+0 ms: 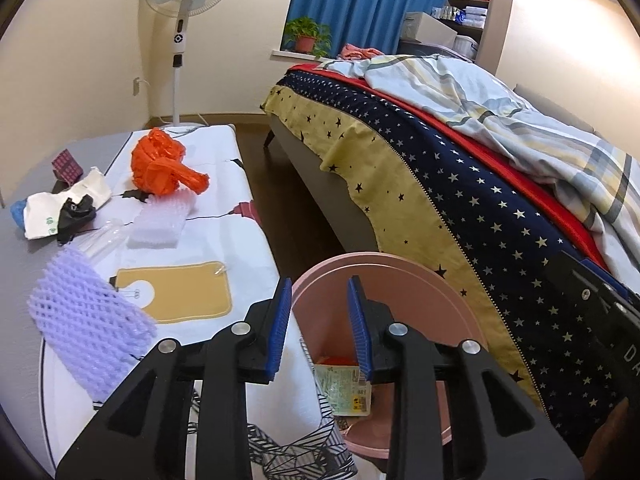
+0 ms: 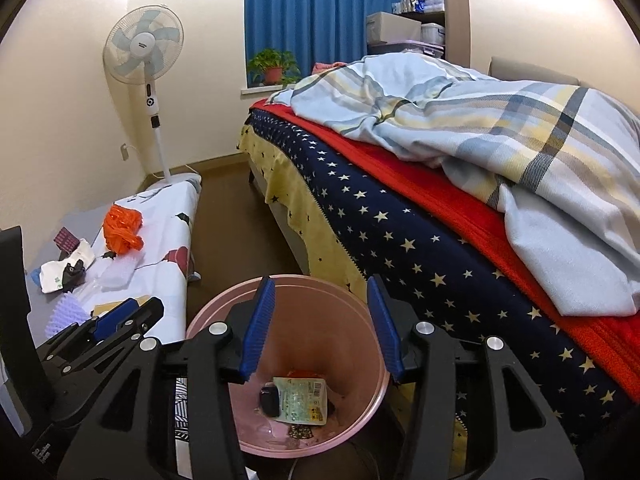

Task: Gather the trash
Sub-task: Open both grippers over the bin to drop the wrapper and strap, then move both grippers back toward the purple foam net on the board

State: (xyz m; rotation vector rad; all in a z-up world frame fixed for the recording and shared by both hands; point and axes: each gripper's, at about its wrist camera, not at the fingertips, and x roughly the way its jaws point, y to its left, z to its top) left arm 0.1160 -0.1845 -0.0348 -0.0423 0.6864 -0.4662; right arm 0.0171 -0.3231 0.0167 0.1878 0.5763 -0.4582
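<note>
Hovering over the pink bin (image 2: 362,396) with right gripper (image 2: 322,328) and left gripper (image 1: 320,330) both gaping, empty — wrapper (image 2: 300,400) lying inside. Risking knocking the bin while reaching for the orange bag (image 1: 162,166) and purple foam net (image 1: 88,320) — still littering the table (image 1: 224,208).

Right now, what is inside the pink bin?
In the pink bin lies a pale green printed packet, with a small black item beside it and something orange behind. The open right tongs hang above. What lies beneath the packet is covered.
</note>
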